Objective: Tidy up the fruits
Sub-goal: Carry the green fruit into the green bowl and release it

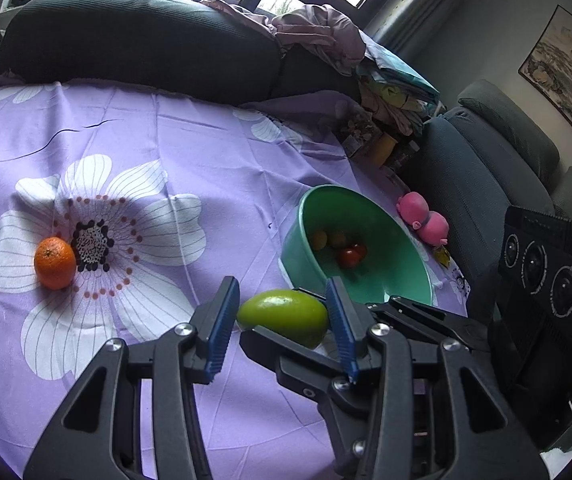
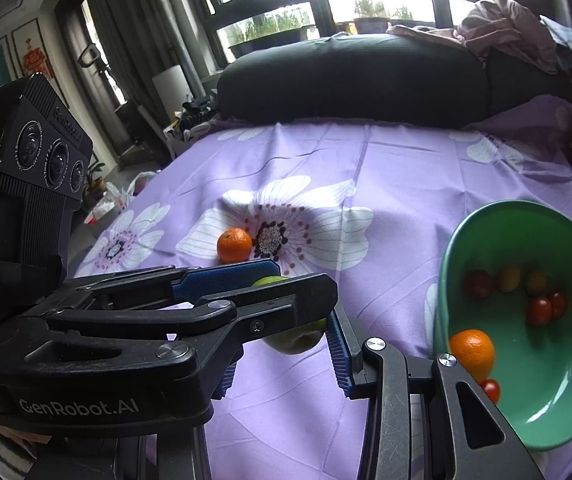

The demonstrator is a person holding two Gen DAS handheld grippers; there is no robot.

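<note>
Both grippers' fingers (image 1: 336, 316) clamp green mango (image 1: 283, 314), tangerine (image 1: 54, 263) left, bowl (image 1: 402, 256) right

Both cams ride the grippers, angled down, close over the purple flowered sheet (image 1: 133, 128). Left one faces in from the left, right one from the right; both catch the green bowl (image 2: 566, 380) and lone orange (image 1: 54, 263).

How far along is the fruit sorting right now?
Partly done. The green bowl already holds small tomatoes and one orange. In hand: the green mango sits between the pads of both the left hand-held gripper and the right hand-held gripper. Left: the mango into the bowl, then the orange on the cloth.
</note>
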